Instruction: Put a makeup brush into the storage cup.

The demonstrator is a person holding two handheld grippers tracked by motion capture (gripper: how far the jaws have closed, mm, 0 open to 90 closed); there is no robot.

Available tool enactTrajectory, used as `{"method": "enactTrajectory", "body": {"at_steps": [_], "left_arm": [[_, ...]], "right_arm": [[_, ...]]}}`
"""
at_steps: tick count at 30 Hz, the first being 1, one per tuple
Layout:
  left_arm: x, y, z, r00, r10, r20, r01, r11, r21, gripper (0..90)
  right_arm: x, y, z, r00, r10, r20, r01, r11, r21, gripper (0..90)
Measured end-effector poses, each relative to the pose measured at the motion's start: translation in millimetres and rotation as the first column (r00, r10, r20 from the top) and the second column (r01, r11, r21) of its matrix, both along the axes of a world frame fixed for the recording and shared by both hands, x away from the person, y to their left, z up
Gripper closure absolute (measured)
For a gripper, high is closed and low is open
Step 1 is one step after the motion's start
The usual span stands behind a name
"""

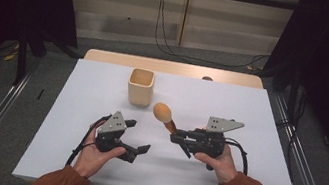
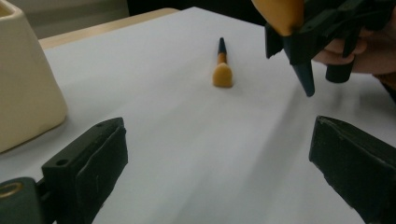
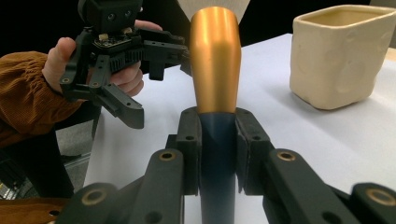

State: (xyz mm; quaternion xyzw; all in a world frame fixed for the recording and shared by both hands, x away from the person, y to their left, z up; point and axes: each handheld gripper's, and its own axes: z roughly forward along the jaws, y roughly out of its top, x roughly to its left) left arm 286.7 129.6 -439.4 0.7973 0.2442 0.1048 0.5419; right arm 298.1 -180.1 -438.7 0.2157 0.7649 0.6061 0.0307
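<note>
Spatula (image 3: pixel 215 60) looks light, stiff and smooth; our right gripper (image 3: pixel 218 140) pinches its dark handle, left gripper (image 1: pixel 137 138) spread empty.

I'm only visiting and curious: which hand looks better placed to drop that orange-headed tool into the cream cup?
The right. The right gripper is already shut on the tool, whose head points toward the cup. The left gripper is open, holding nothing.
</note>
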Motion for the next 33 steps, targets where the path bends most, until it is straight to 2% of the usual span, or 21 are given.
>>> {"method": "enactTrajectory", "body": {"at_steps": [1, 4, 9, 10, 12, 14, 19, 23, 26, 33], "left_arm": [[0.3, -0.4, 1.2, 0.9999, 0.006, 0.015, -0.006, 1.0000, 0.003, 4.5], [2.6, -1.8, 4.5, 0.9996, 0.023, 0.017, -0.023, 0.9997, -0.008, 4.5], [7.2, -8.5, 7.9, 0.9997, -0.026, 0.001, 0.026, 0.9979, -0.059, 5.1], [8.4, -10.8, 8.3, 0.9994, -0.034, 0.010, 0.035, 0.9970, -0.069, 5.6], [9.1, -14.1, 10.1, 0.9988, -0.041, 0.026, 0.043, 0.9974, -0.057, 5.8], [9.9, -17.6, 12.0, 0.9985, -0.054, 0.010, 0.055, 0.9936, -0.099, 5.7], [12.0, -29.3, 20.3, 0.9969, -0.078, -0.006, 0.076, 0.9849, -0.155, 4.9], [12.8, -39.4, 23.5, 0.9955, -0.095, -0.001, 0.094, 0.9823, -0.162, 5.1], [12.9, -46.0, 22.7, 0.9914, -0.130, 0.014, 0.130, 0.9749, -0.181, 3.7], [17.9, -54.0, 25.3, 0.9945, -0.104, -0.009, 0.101, 0.9811, -0.165, 2.3]], "right_arm": [[0.0, -0.3, 0.1, 1.0000, 0.001, 0.000, -0.001, 1.000, 0.005, 75.0], [0.3, -1.0, 0.0, 1.0000, 0.001, 0.000, -0.001, 1.000, 0.006, 75.0], [1.0, -1.0, 0.6, 1.0000, 0.003, 0.004, -0.003, 1.000, 0.013, 75.0], [1.1, -1.0, 0.7, 1.0000, 0.003, 0.006, -0.003, 1.000, 0.014, 75.0], [1.2, -1.0, 0.5, 1.0000, 0.003, 0.007, -0.003, 1.000, 0.015, 75.0], [0.8, -0.8, 0.5, 1.0000, 0.004, 0.008, -0.004, 1.000, 0.014, 75.0], [0.1, -0.6, 0.6, 0.9999, 0.008, 0.013, -0.008, 1.000, 0.018, 75.0], [-0.6, -0.9, 1.0, 0.9998, 0.009, 0.016, -0.010, 1.000, 0.021, 75.0], [-0.7, -1.0, 1.0, 0.9998, 0.010, 0.018, -0.011, 1.000, 0.023, 75.0], [-1.4, -0.3, 0.2, 0.9997, 0.013, 0.021, -0.013, 1.000, 0.023, 75.0]]}}
